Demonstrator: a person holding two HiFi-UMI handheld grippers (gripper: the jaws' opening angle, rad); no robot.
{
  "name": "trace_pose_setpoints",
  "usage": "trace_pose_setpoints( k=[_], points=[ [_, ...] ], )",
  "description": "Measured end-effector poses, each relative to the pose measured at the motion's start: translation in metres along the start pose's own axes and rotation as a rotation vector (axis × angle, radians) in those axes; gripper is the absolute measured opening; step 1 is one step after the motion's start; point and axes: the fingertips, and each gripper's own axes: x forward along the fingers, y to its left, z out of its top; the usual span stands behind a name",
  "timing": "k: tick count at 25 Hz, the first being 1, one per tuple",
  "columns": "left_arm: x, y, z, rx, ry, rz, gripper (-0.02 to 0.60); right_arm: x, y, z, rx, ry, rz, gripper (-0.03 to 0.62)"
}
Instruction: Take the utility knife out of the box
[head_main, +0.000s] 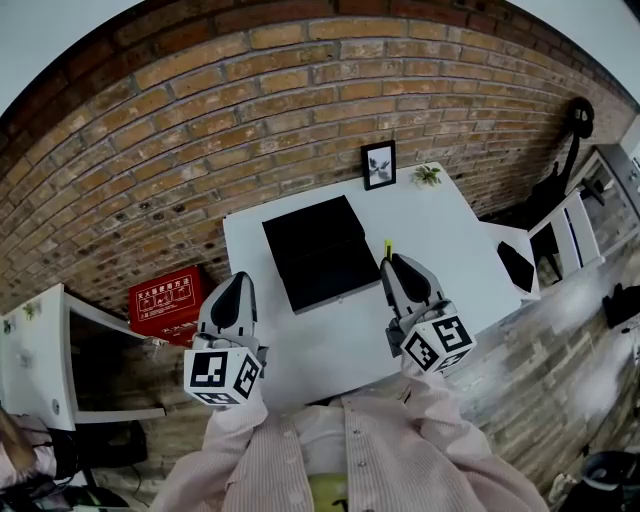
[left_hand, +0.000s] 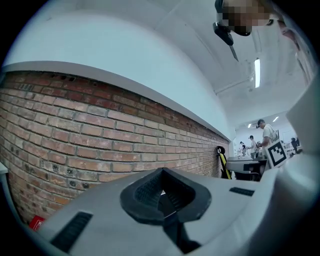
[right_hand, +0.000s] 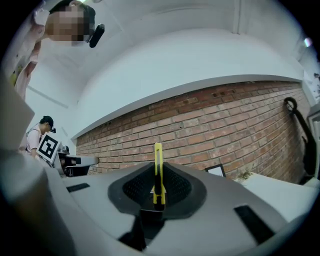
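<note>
closest to you, your right gripper (right_hand: 158, 189) has its fingers pinching the yellow utility knife (right_hand: 158, 170), so the task's thing is out of the box and held above the white surface (head_main: 345, 345). in the right gripper view the knife stands edge-on. only its lower end sits between the pads, and most of it pokes out past them at 12 o'clock.

that shallow hold is the main risk. any knock on the free end, or any slackening of the squeeze, could pivot the knife or drop it onto the surface. whether the blade is out cannot be told from here, so treat the tip as sharp and keep it away from your left gripper (head_main: 234, 284). a sudden swing of your wrist could also work the thin body loose.

both grippers point roughly level and away from your chest, side by side and well apart, with their marker cubes nearest you. the left gripper's fingers are drawn together with nothing between them.

beyond them, the black box (head_main: 320, 250) lies flat on the surface at about 11 o'clock from the knife tip. a red box (head_main: 165, 300) sits down on the floor at 9 o'clock from the left gripper. farther off, a small picture frame (head_main: 379, 164) and a little plant (head_main: 428, 175) stand at the far edge against the brick wall (head_main: 200, 130).
</note>
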Motion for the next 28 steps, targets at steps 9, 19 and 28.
trace_pose_setpoints(
  k=[9,19,28],
  points=[
    [-0.002,0.001,-0.003,0.025,0.016,0.021,-0.008,-0.006,-0.007,-0.003,-0.011,0.003,-0.032,0.052],
    [0.001,0.005,-0.014,0.028,0.047,0.035,-0.008,-0.007,-0.010,-0.002,-0.062,0.007,-0.043,0.052],
    [-0.002,0.012,-0.019,0.023,0.062,0.053,-0.008,-0.006,-0.010,-0.001,-0.057,0.004,-0.049,0.052]
  ],
)
